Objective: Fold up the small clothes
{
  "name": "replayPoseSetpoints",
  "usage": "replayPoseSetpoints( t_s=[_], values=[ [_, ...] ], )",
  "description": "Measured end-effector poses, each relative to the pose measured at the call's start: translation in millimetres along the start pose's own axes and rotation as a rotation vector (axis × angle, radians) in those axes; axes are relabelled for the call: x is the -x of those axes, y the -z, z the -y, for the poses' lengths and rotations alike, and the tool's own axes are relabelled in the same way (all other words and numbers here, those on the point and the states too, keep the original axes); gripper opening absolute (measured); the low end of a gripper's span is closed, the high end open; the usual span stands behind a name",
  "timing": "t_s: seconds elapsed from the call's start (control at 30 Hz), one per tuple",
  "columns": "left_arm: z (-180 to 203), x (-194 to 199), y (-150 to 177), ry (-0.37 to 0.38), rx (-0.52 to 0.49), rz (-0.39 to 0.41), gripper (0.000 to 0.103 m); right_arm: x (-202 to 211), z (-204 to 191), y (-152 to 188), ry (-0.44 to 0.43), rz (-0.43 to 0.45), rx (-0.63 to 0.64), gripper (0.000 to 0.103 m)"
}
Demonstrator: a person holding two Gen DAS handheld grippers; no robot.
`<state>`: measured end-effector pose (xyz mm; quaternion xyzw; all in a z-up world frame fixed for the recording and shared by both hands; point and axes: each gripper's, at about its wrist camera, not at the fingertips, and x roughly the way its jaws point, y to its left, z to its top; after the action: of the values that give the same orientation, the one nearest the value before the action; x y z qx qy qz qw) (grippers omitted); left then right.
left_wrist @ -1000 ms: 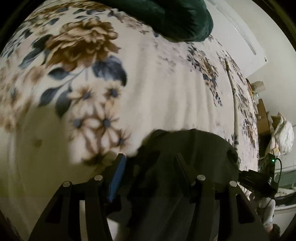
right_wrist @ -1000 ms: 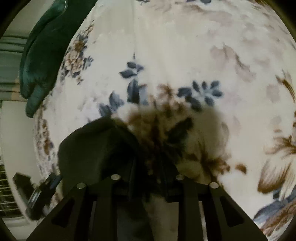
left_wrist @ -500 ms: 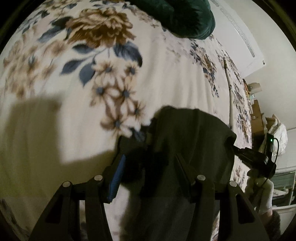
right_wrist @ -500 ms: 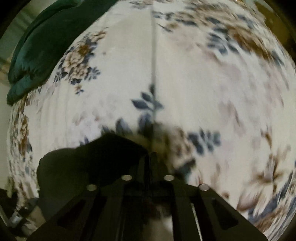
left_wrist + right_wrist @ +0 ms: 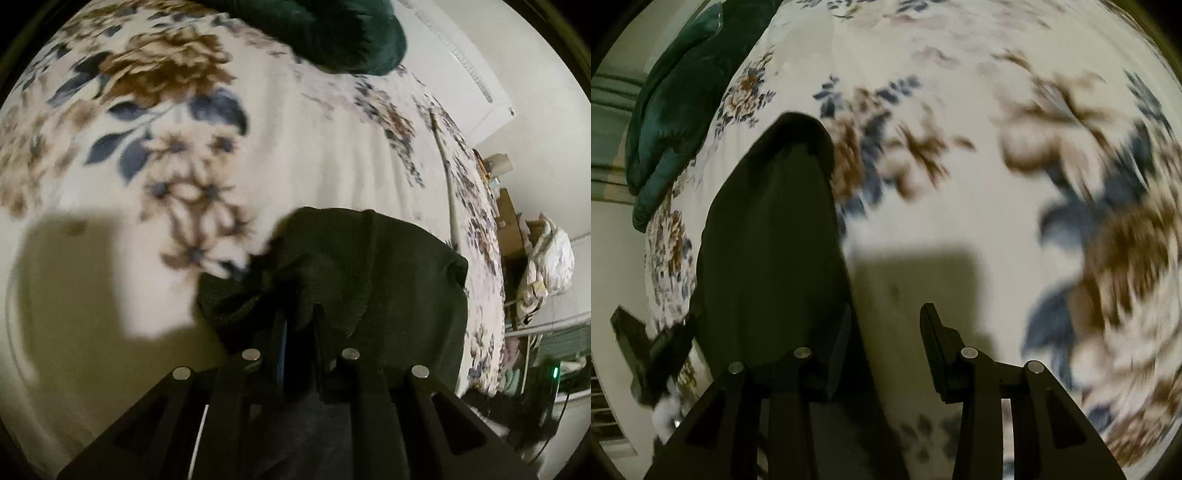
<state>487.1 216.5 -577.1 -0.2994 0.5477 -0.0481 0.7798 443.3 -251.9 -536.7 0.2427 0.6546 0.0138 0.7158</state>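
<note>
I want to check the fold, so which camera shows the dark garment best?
The right wrist view: the dark garment lies there as one long shape on the flowered bedspread, edges clear. The left wrist view shows only its bunched near end, partly hidden by the left claw shut on it.

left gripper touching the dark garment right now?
Touching. The left wrist view shows the left gripper with jaws just closed, nearly together, pinching a bunched fold of the dark garment on the floral bedspread.

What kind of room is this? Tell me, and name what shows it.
Most likely a bedroom: a floral bedspread covers a wide soft surface, a dark green pillow or cushion lies at its far end, and a dark garment rests on it.
</note>
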Motion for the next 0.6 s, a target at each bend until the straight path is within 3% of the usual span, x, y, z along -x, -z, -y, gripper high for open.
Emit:
replayPoseSetpoints(
  t_s=[0.07, 0.17, 0.23, 0.27, 0.4, 0.6],
  values=[
    [-2, 2, 3, 0.018, 0.014, -0.034, 0.014, 6, 12, 22, -0.014, -0.016, -0.024, 0.041],
    [7, 25, 15, 0.032, -0.004, -0.05, 0.027, 14, 29, 54, -0.034, -0.057, -0.053, 0.059],
    [10, 53, 32, 0.08, -0.006, -0.036, 0.046, 20, 41, 85, -0.06, -0.089, -0.078, 0.061],
    [10, 72, 47, 0.109, -0.005, -0.03, 0.049, 22, 46, 98, -0.066, -0.105, -0.084, 0.061],
    [4, 116, 110, 0.092, -0.038, -0.065, 0.05, 30, 68, 174, -0.074, -0.191, -0.113, 0.061],
    [-34, 131, 238, -0.053, -0.052, -0.282, 0.05, 19, 92, 291, -0.06, -0.357, -0.141, 0.061]
  ],
)
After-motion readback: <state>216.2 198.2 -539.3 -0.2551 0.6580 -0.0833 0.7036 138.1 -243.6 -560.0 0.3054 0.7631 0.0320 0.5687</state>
